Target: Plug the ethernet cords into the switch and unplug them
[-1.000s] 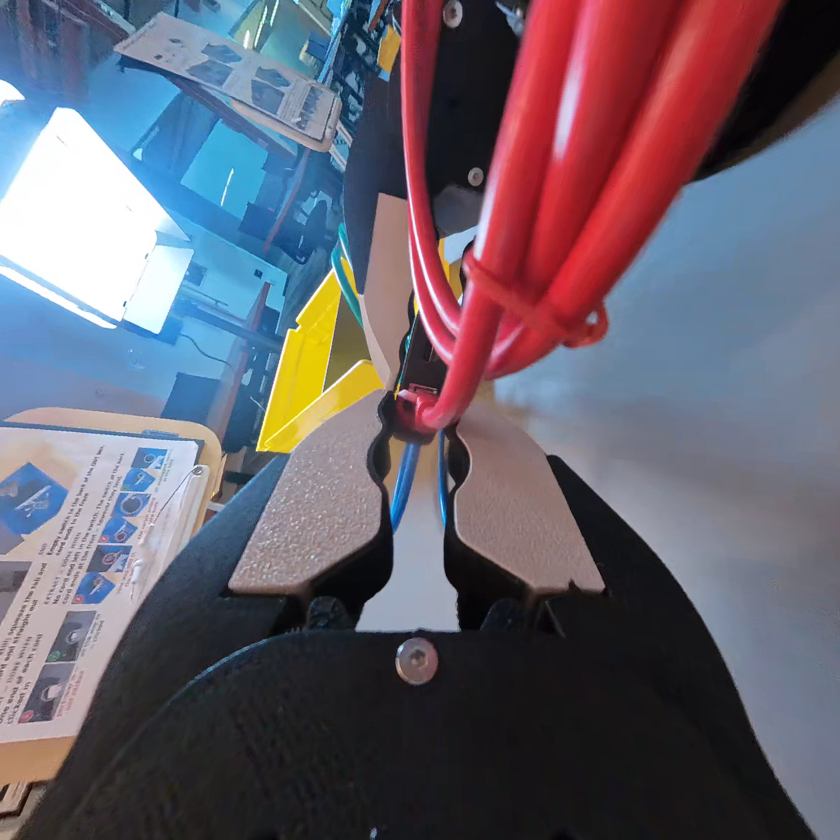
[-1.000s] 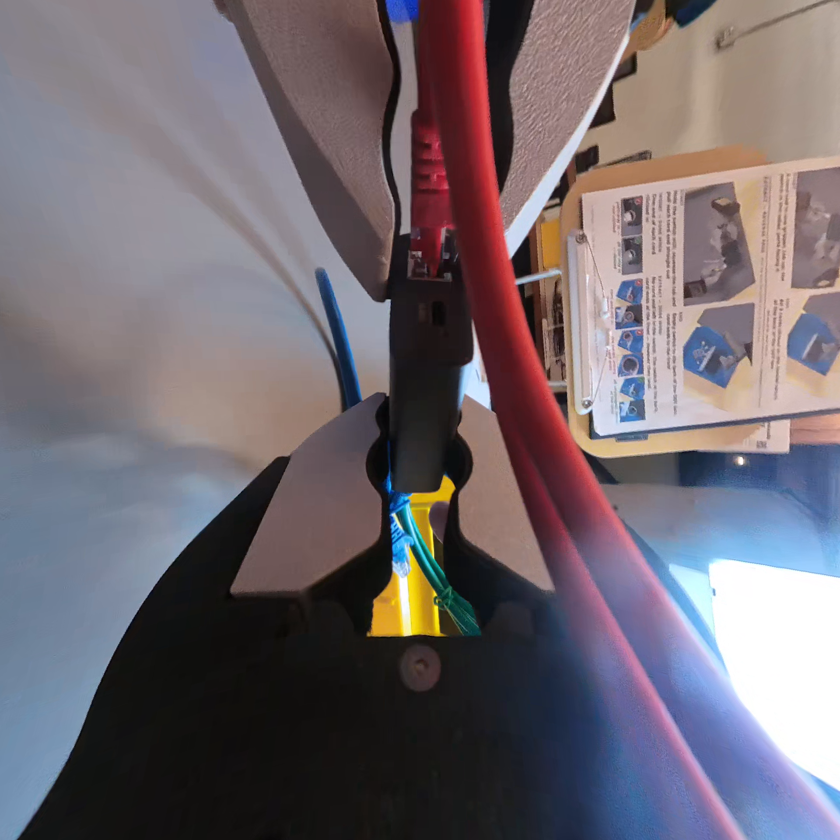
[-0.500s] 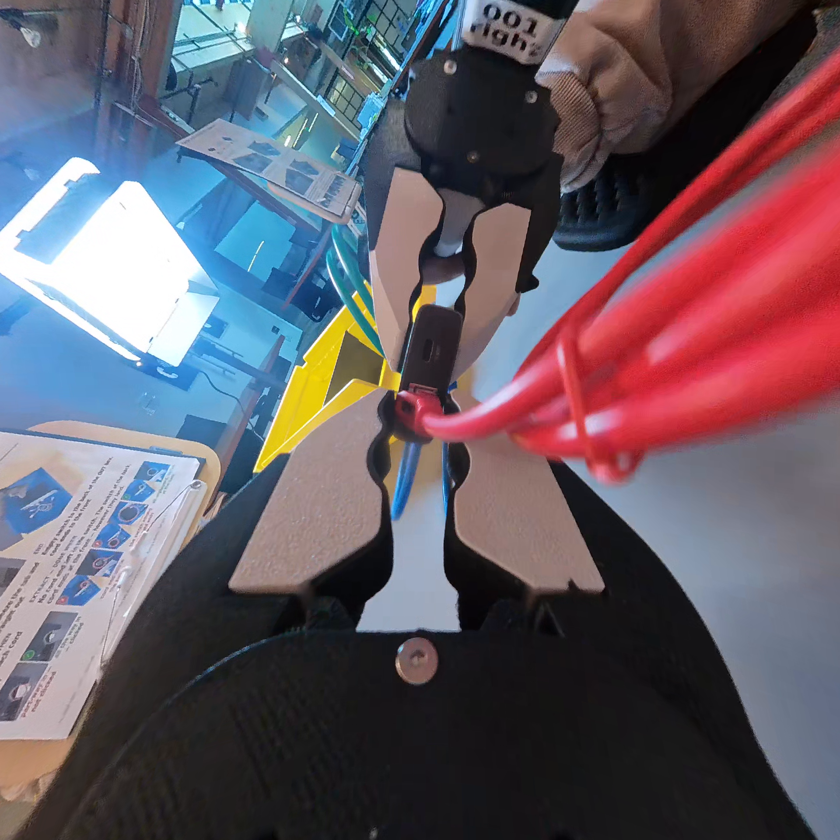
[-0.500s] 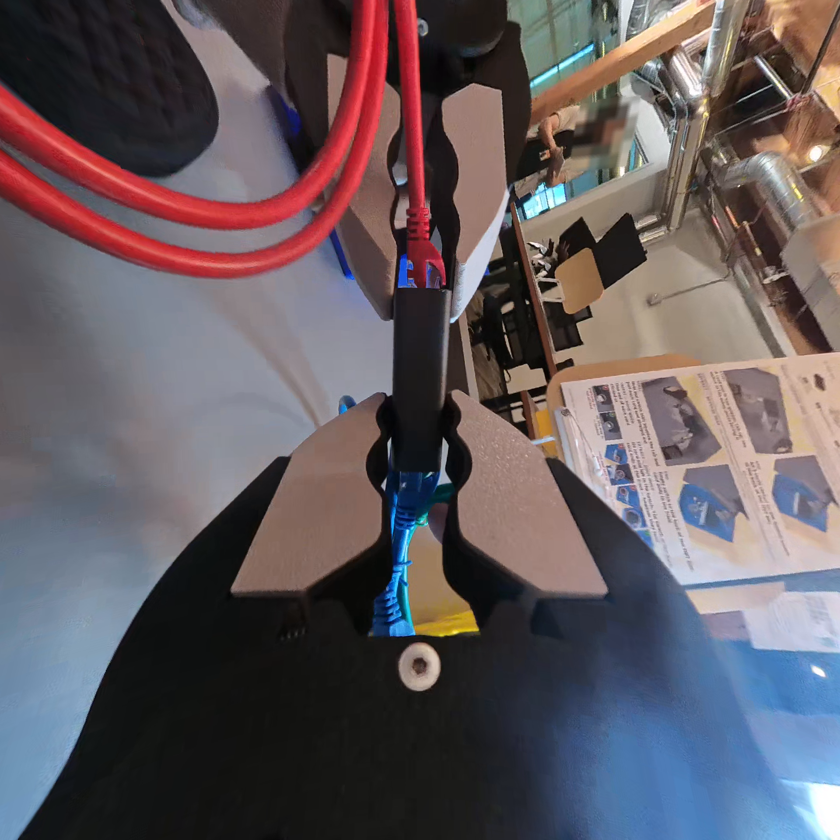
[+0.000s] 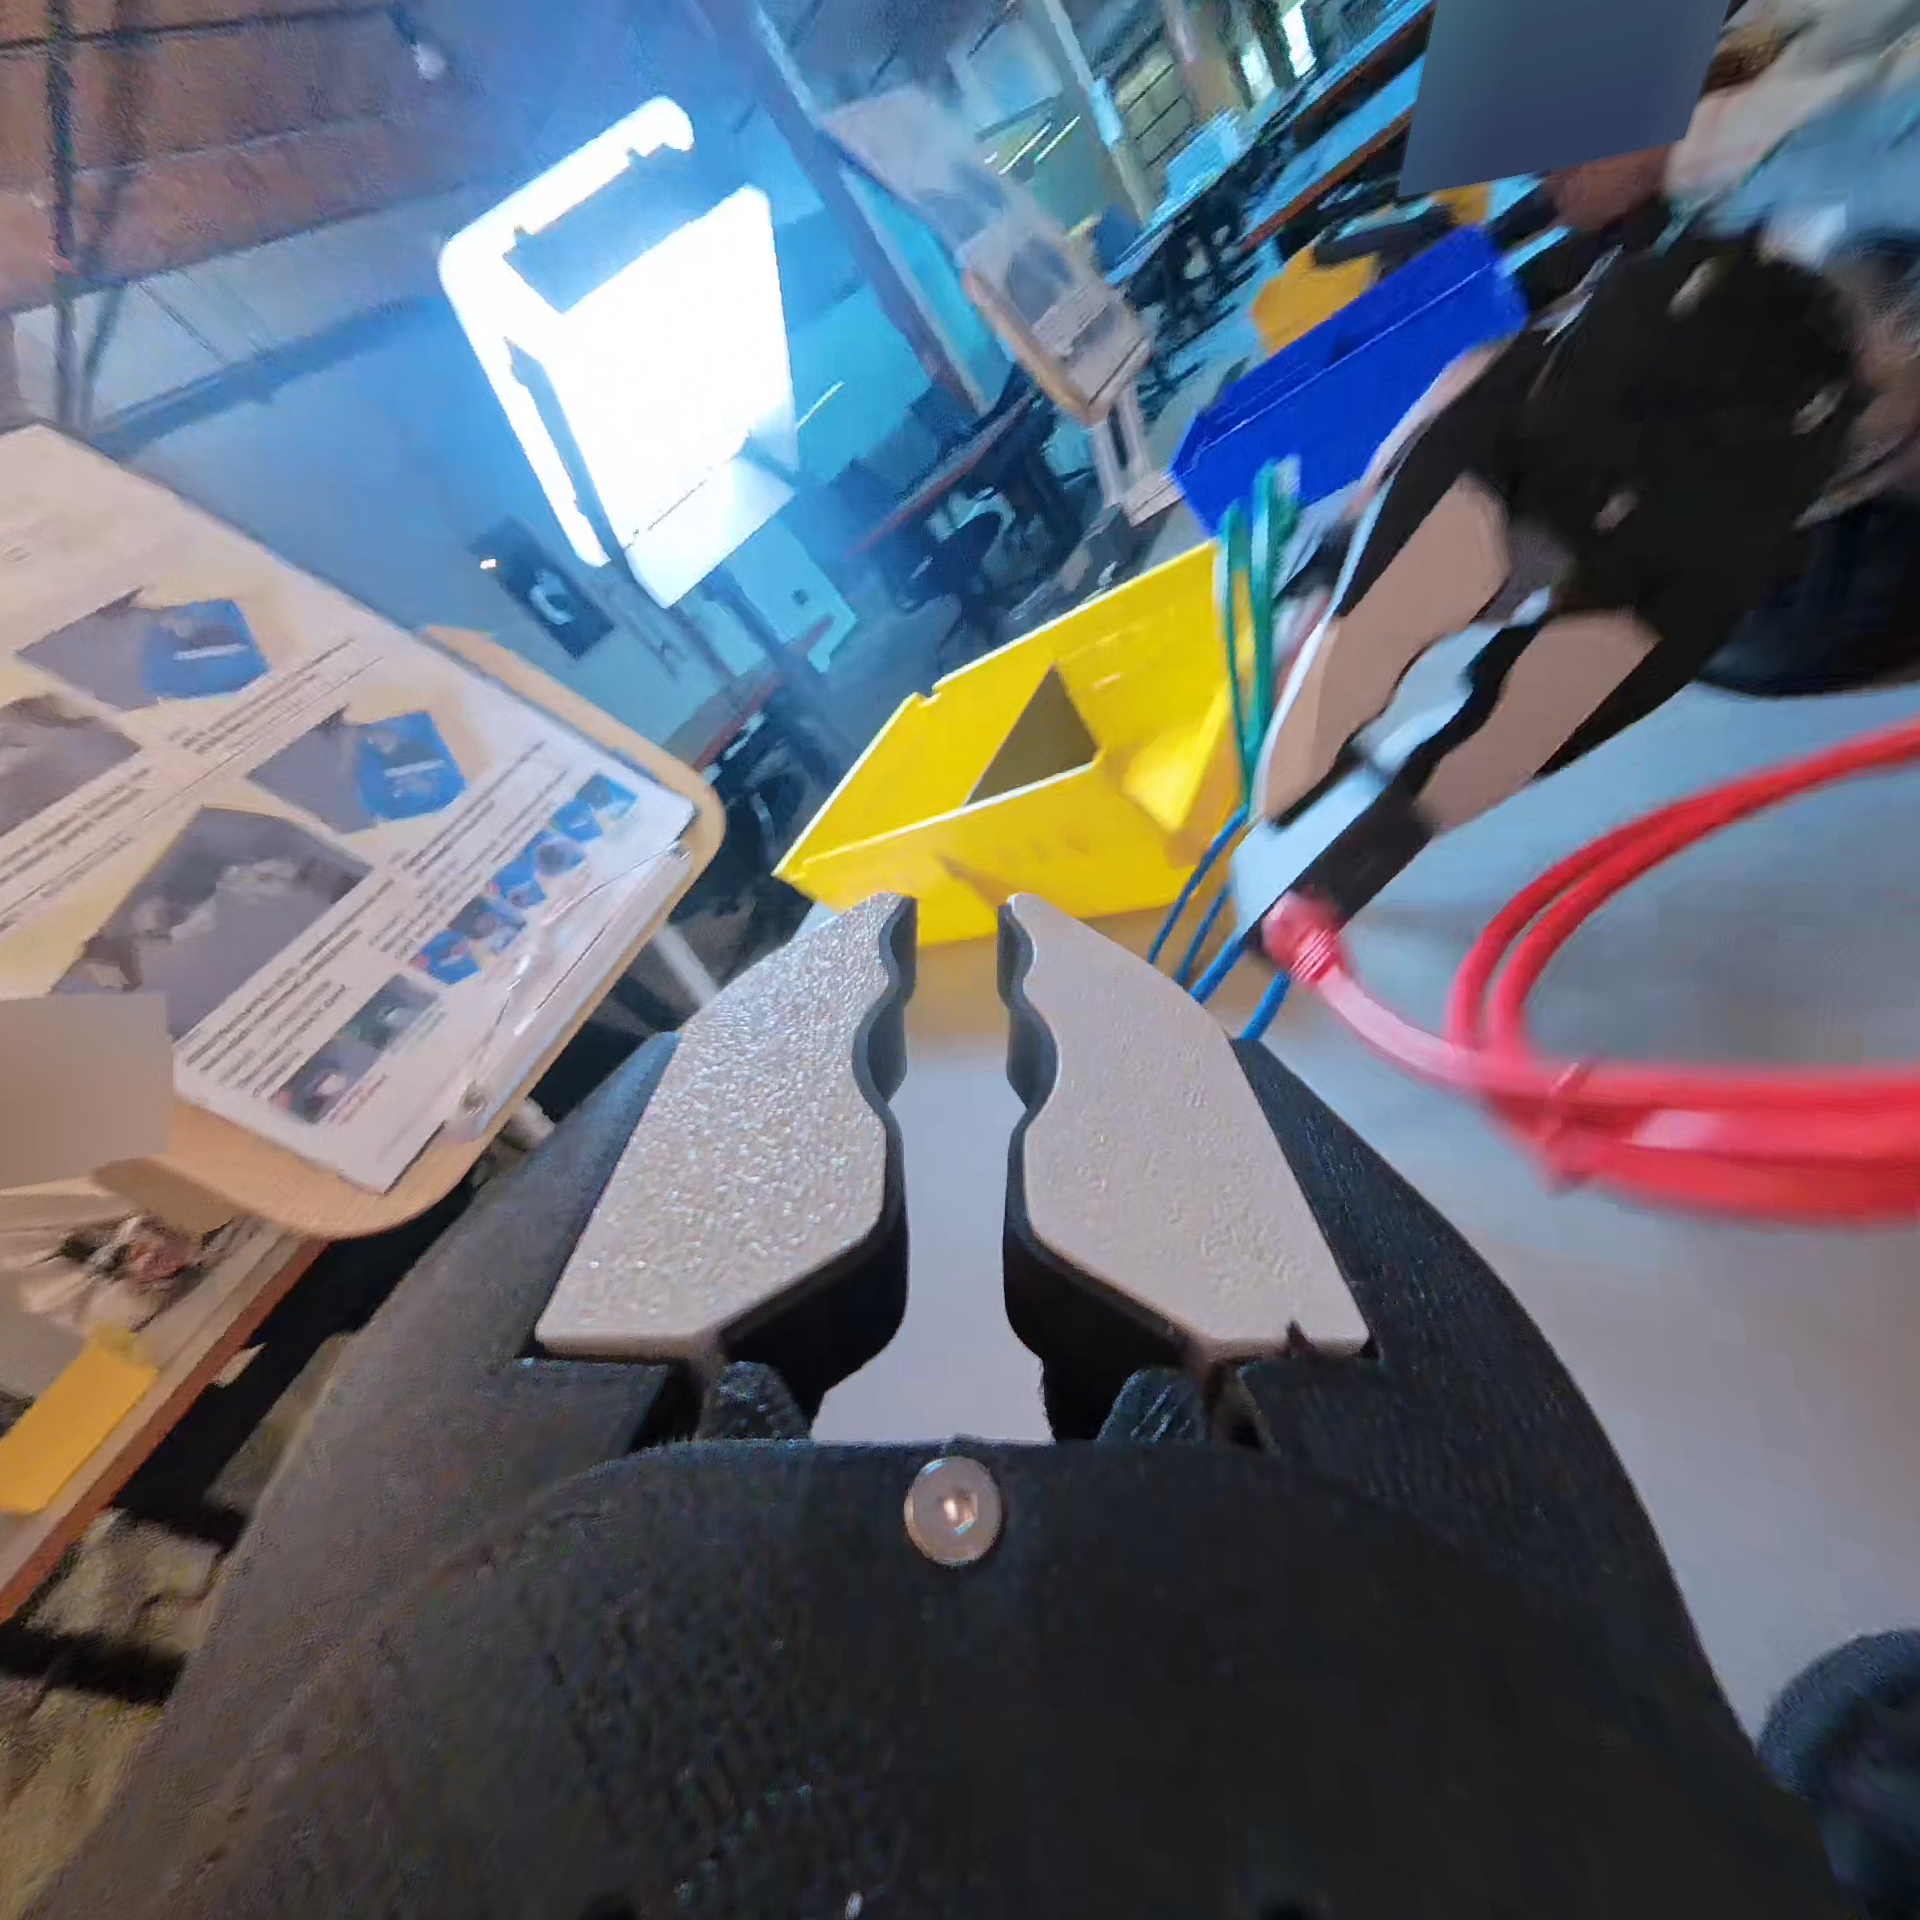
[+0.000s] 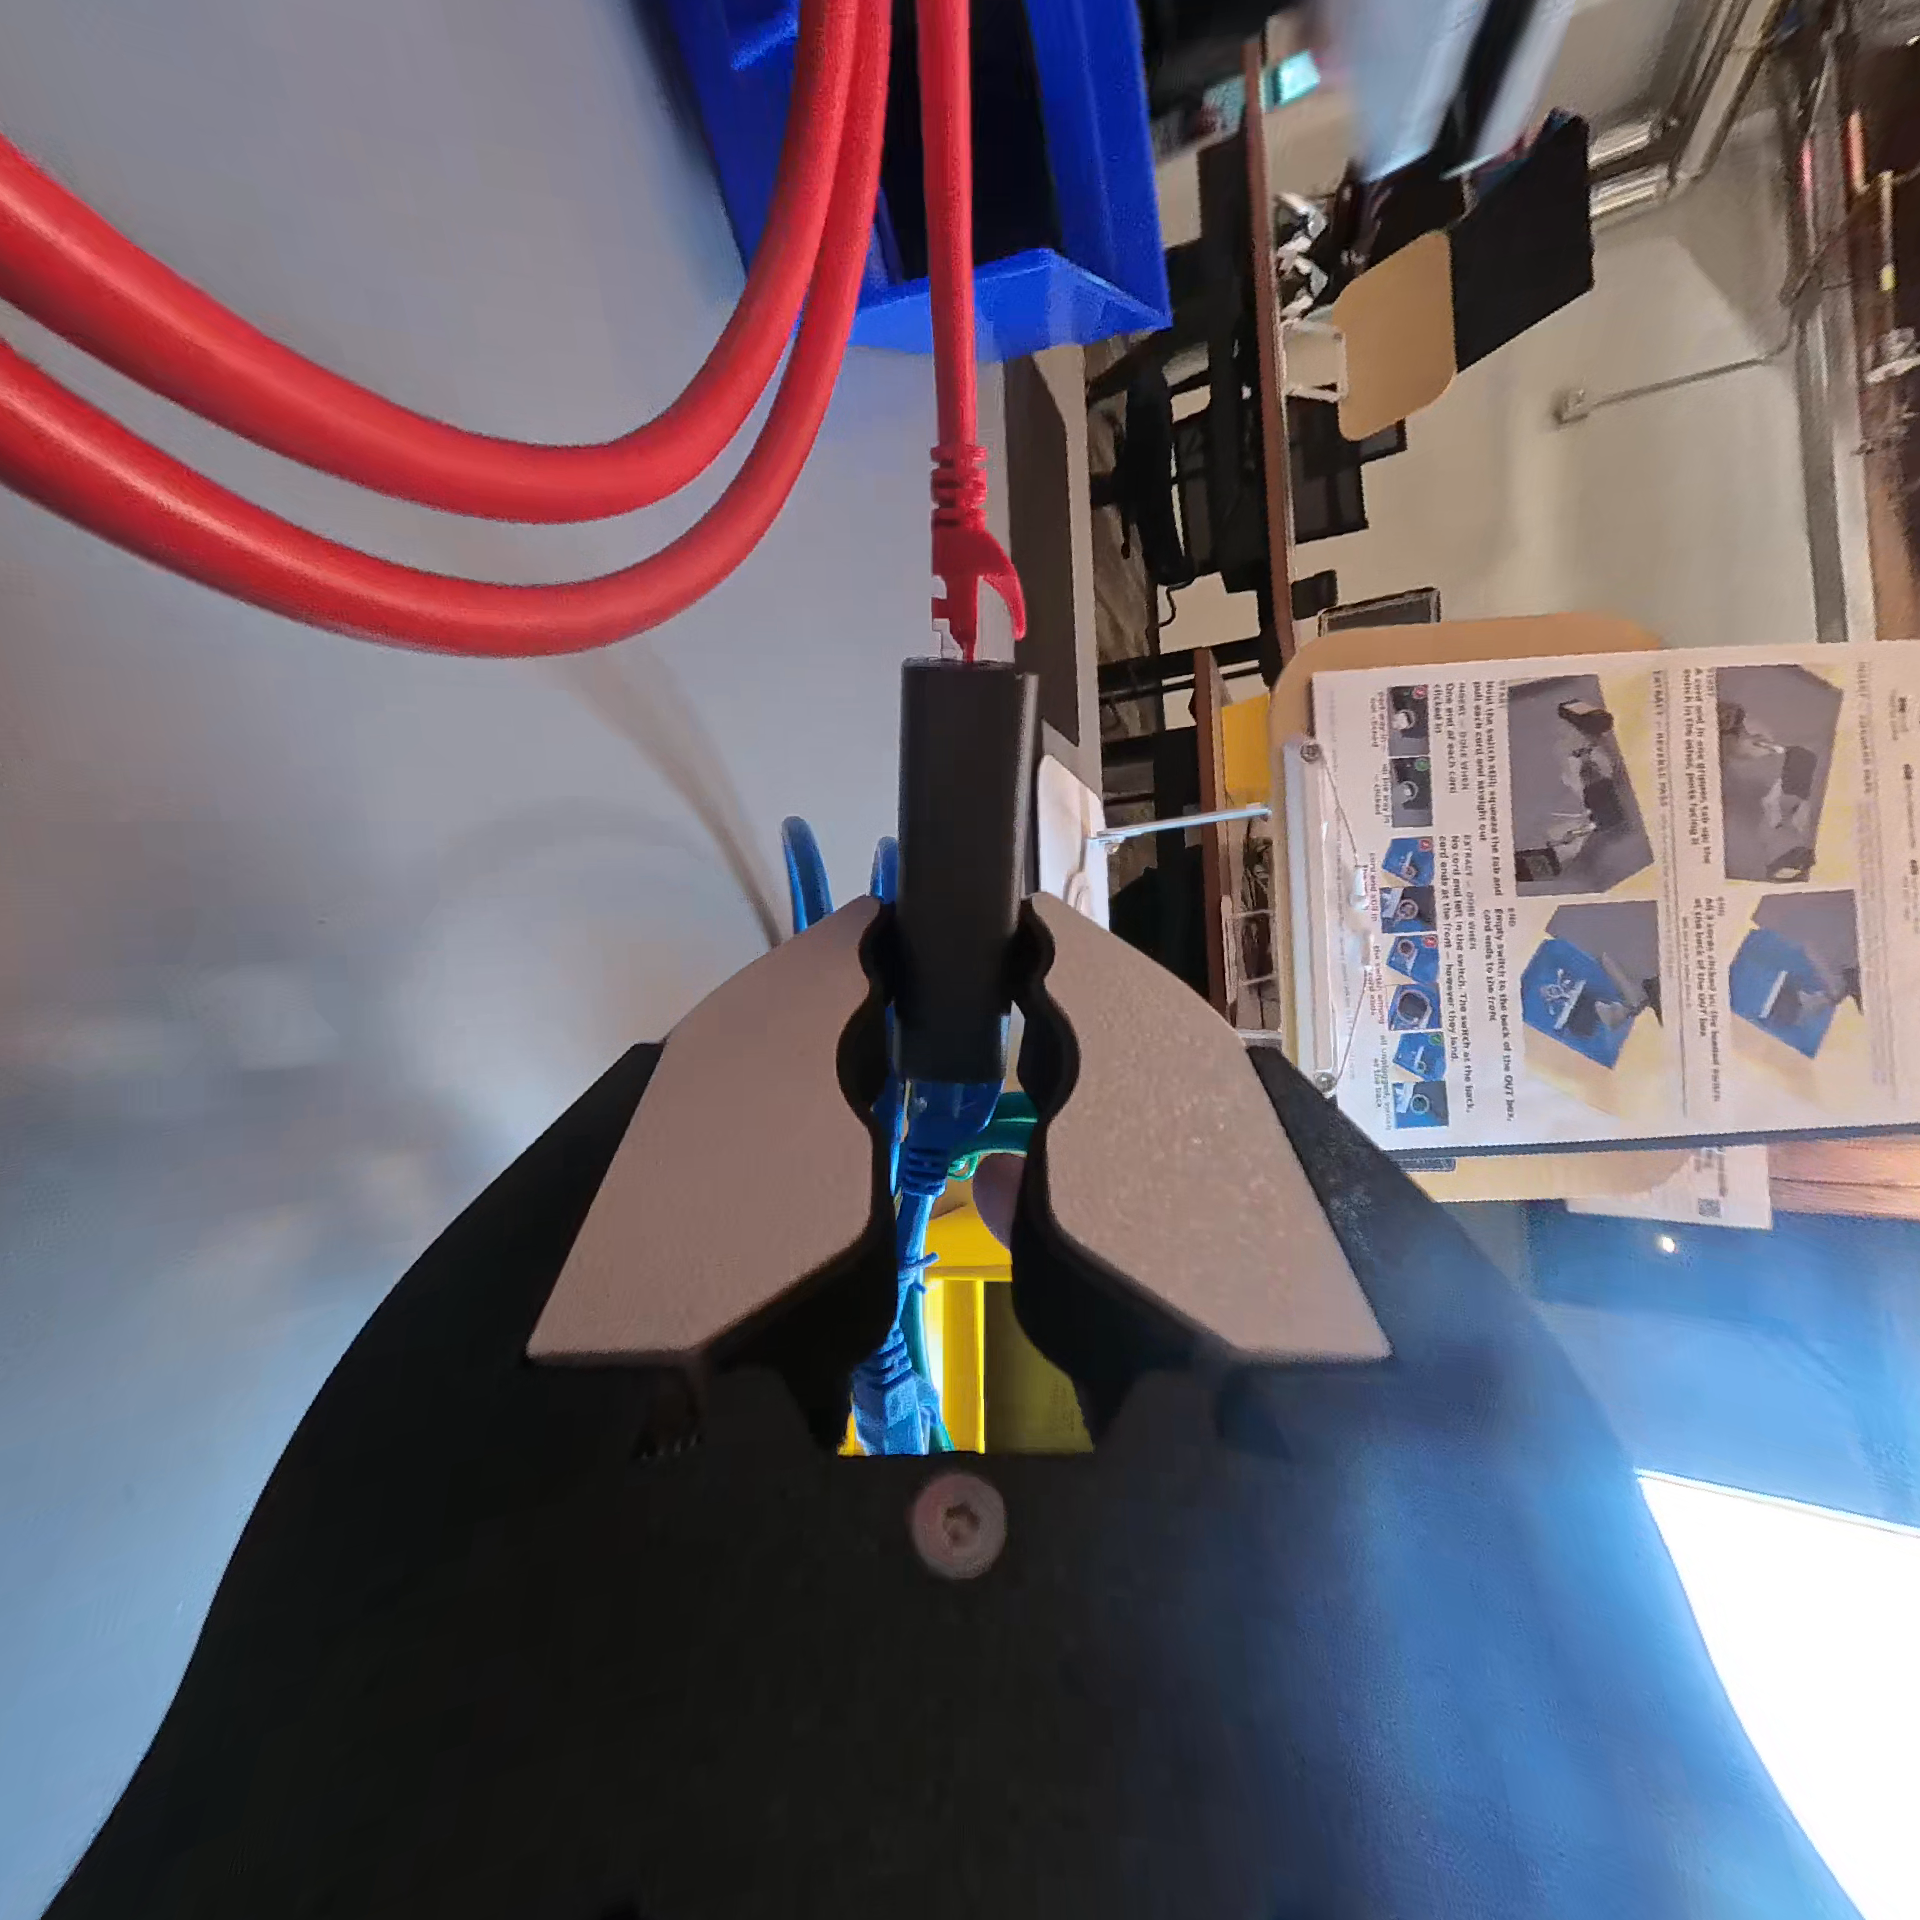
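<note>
1. Left tool (image 5: 956,920): fingers set a narrow gap apart, nothing between them; it sits low over the grey table (image 5: 1558,1382).
2. Right tool (image 6: 956,935): clamped on the black switch (image 6: 961,842), gripping its near end; the switch stands out beyond the fingertips.
3. Red cord (image 6: 951,260): its plug (image 6: 971,582) is seated in the far face of the switch (how deep it sits cannot be told). The rest of the cord hangs in loops (image 6: 416,499) to the left in the right wrist view, and lies coiled on the table (image 5: 1704,1112) in the left wrist view.
4. Blue cord (image 6: 914,1153) and green cord (image 6: 987,1138): both run off the near end of the switch, between the right tool's fingers.
5. Yellow bin (image 5: 1039,821): on the table beyond the left tool, beside the right tool (image 5: 1351,800); a blue bin (image 5: 1351,384) stands behind it.
6. Clipboard (image 5: 312,831) with an illustrated sheet: at the table's left edge.
</note>
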`<state>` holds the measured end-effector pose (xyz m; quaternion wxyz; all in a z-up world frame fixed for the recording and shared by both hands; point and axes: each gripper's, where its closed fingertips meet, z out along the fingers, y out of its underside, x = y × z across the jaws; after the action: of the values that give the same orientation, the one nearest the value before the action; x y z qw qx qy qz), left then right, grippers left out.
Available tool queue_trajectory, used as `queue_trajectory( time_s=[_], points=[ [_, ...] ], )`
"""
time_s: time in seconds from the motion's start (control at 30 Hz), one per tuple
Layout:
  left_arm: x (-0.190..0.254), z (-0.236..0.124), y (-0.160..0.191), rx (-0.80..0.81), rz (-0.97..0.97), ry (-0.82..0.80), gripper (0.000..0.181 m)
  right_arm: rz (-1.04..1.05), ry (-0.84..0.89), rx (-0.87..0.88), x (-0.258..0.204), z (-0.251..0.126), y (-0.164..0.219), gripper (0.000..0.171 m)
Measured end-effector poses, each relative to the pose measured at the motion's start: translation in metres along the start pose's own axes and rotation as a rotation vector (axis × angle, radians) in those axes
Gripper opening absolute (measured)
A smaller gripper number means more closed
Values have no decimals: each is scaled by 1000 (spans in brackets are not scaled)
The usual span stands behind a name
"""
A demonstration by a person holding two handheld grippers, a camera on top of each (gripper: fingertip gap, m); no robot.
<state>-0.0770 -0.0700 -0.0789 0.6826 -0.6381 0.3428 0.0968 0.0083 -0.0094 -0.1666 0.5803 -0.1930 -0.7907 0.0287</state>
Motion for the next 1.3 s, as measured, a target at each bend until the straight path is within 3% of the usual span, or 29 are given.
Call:
queue_trajectory(
  time_s=[0.03, 0.13, 0.27, 0.33, 0.57, 0.8, 0.97, 1.13, 1.3],
  points=[
    [11, 3, -10, 4, -7, 46, 15, -11, -5, -13, -3, 3, -1, 21],
    [61, 26, 1, -151, 33, 210, 25, -22, -33, -52, -15, 13, 1, 21],
    [80, 41, 56, -386, 193, 227, 22, 18, -61, -61, -21, 15, 7, 21],
    [84, 44, 62, -386, 214, 227, 16, 33, -79, -68, -22, 15, 9, 21],
    [94, 46, 66, -382, 228, 277, 23, 46, -121, -78, -30, 17, 7, 21],
    [105, 48, 71, -403, 259, 314, 16, 66, -143, -90, -33, 17, 6, 21],
    [101, 44, 59, -361, 81, 343, 29, 54, -153, -104, -36, 18, 6, 21],
    [109, 47, 74, -454, 140, 351, 30, 58, -159, -103, -38, 19, 4, 21],
    [103, 52, 87, -519, 290, 288, 17, 98, -168, -85, -35, 16, -3, 21]
  ],
)
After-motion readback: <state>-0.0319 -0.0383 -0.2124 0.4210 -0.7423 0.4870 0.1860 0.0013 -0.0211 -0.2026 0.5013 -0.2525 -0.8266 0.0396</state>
